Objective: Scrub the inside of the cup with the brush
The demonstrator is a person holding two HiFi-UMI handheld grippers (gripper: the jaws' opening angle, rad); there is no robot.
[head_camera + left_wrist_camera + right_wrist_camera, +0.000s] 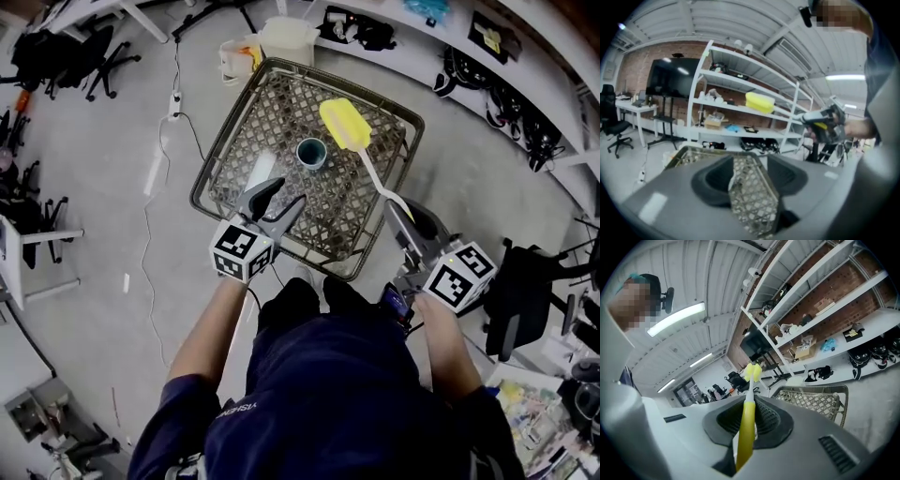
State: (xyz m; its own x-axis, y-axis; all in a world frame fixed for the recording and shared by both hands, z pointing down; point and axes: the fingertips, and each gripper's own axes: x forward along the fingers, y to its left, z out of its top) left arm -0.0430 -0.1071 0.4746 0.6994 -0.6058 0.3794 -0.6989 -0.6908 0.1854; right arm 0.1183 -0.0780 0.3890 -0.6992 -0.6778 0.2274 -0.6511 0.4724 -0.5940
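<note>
A small blue cup stands upright near the middle of a wicker lattice table. Above and to the cup's right hangs the yellow head of a brush, outside the cup; its white handle runs down to my right gripper, which is shut on it. The right gripper view shows the yellow handle clamped between the jaws. My left gripper hovers over the table's near left part with its jaws apart and nothing between them. Through that gap the left gripper view shows only lattice.
A white strip lies on the table left of the cup. White containers stand on the floor beyond the table. A power strip and its cable trail on the floor at left. Shelving runs along the right, and office chairs stand far left.
</note>
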